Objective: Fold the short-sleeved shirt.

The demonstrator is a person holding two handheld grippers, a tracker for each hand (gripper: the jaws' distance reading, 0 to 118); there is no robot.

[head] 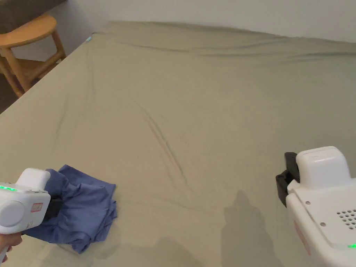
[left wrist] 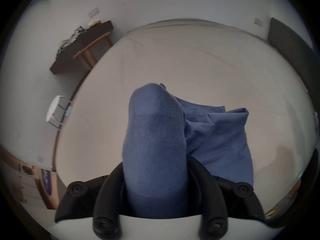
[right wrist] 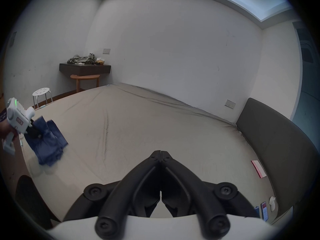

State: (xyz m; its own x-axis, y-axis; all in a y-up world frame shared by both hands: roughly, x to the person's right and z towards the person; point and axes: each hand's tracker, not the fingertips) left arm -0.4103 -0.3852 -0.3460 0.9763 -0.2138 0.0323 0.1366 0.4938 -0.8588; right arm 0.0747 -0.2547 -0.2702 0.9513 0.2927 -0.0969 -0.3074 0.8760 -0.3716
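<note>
— Olive-drab sheet (head: 208,104) covers the whole bed, pulled fairly flat apart from a few creases down the middle. Why is the shirt stuck off in that corner?

— I'd say because it is only being brought in. The blue short-sleeved shirt (head: 87,212) sits bunched at the near left edge of the bed, part of it lying on the sheet and part lifted by the left gripper (head: 52,208). In the left gripper view a thick roll of the blue cloth runs up between the two jaws, and they clench it from both sides.

— So it's a firm hold?

— It looks so. A bundle that thick should not slip, but it also hides any hem or shoulder seam, so the garment will need spreading out before a fold can start.

— And the right gripper (right wrist: 160,152)?

— Empty, with its tips pressed together on nothing. It hangs over the near right part of the bed, well apart from the shirt, probably kept clear until there is an edge to take.

— Anything near the bed?

— A wooden stool (head: 27,45) stands off the far left corner, beside the wall. A red and white card (right wrist: 258,170) lies on the sheet by the dark headboard (right wrist: 270,139), far from the work.

— Progress?

— Barely begun, in my judgement; nothing is laid flat yet.
</note>
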